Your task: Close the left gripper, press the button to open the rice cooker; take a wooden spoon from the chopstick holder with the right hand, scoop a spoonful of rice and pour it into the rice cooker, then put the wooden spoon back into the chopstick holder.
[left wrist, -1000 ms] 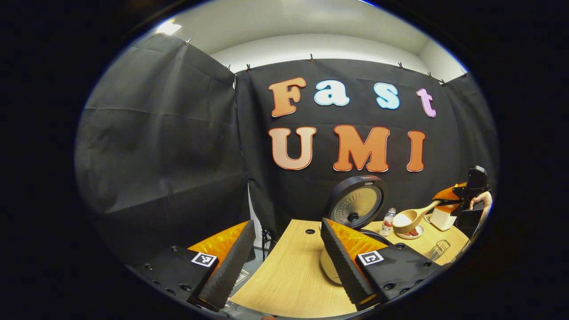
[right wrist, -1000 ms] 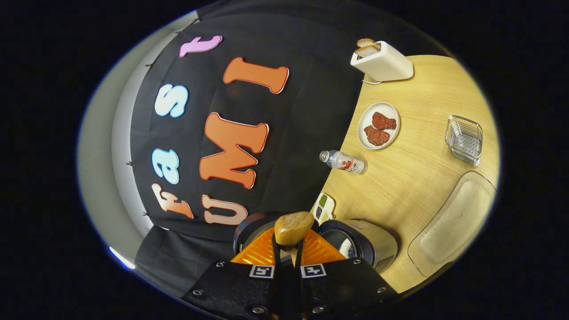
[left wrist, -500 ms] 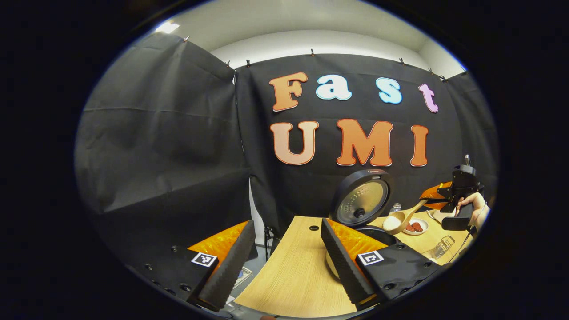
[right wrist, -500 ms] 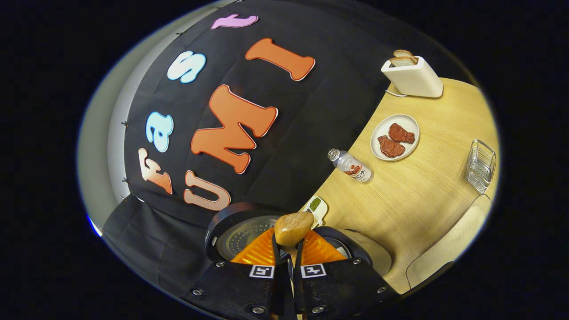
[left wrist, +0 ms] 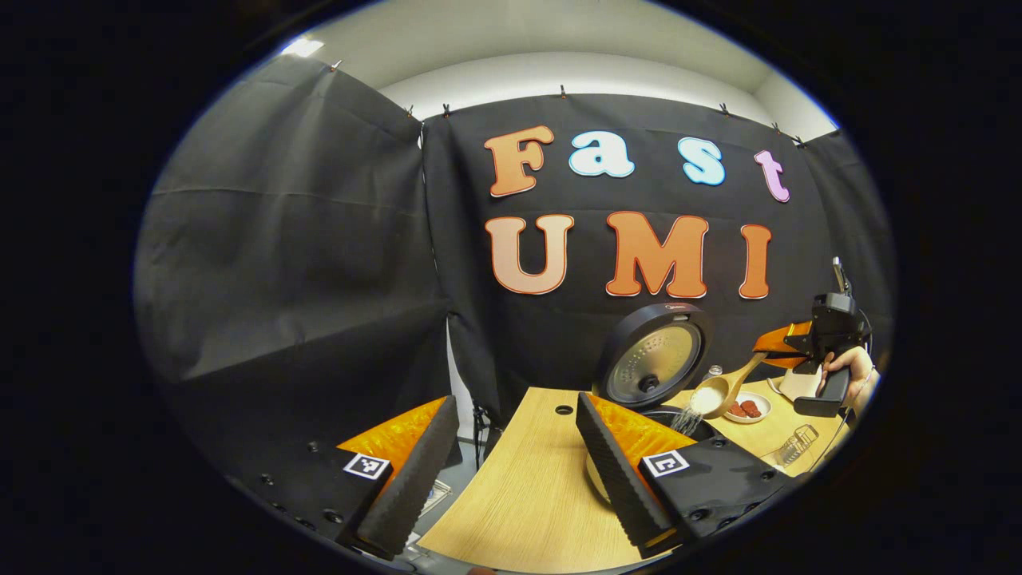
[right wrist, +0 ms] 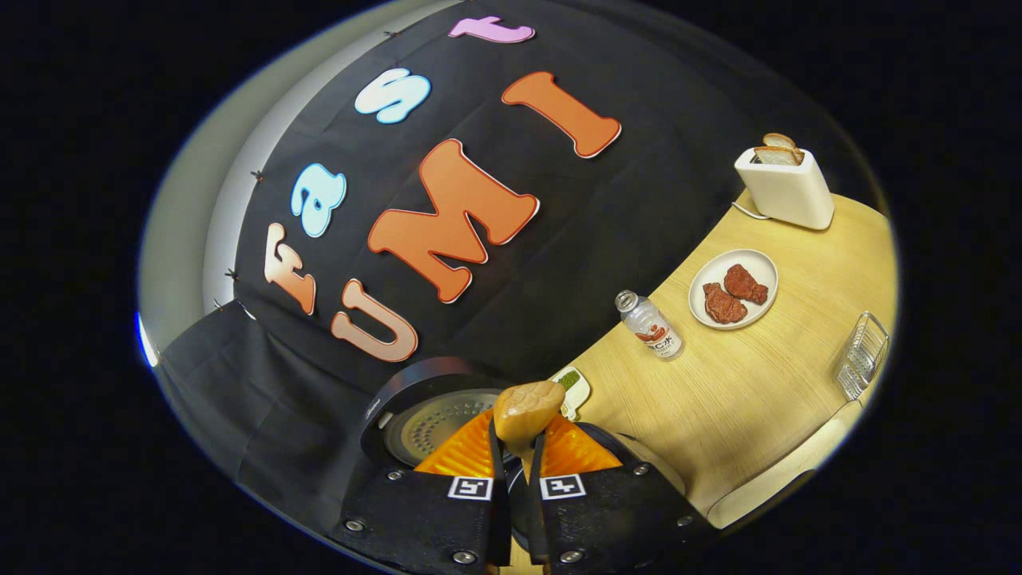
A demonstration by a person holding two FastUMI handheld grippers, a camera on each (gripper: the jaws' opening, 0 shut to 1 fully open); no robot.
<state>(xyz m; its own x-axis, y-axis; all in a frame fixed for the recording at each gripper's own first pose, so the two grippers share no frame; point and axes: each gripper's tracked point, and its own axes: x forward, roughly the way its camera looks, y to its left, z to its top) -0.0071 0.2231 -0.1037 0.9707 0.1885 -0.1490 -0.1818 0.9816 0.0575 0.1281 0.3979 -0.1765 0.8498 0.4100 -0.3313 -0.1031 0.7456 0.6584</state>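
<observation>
In the left gripper view the rice cooker [left wrist: 656,357] stands on the wooden table with its round lid raised. My right gripper [left wrist: 778,345], held by a hand [left wrist: 853,369], holds the wooden spoon [left wrist: 717,391] tilted over the pot, and white rice pours from its bowl. In the right gripper view my right gripper [right wrist: 515,467] is shut on the spoon's handle, with the spoon's bowl [right wrist: 527,406] just ahead of the fingers and the cooker's lid [right wrist: 431,411] below. My left gripper [left wrist: 511,471] hangs open at the table's left end, holding nothing.
On the table beyond the cooker are a small bottle [right wrist: 651,327], a plate of meat pieces [right wrist: 734,287], a white toaster [right wrist: 786,188], a wire chopstick holder [right wrist: 862,355], a small seasoning dish [right wrist: 572,382] and a clear tray [right wrist: 778,477] at the near edge.
My right gripper has carried the spoon left over the open cooker and tipped it, so rice now falls out. The left gripper has barely moved.
</observation>
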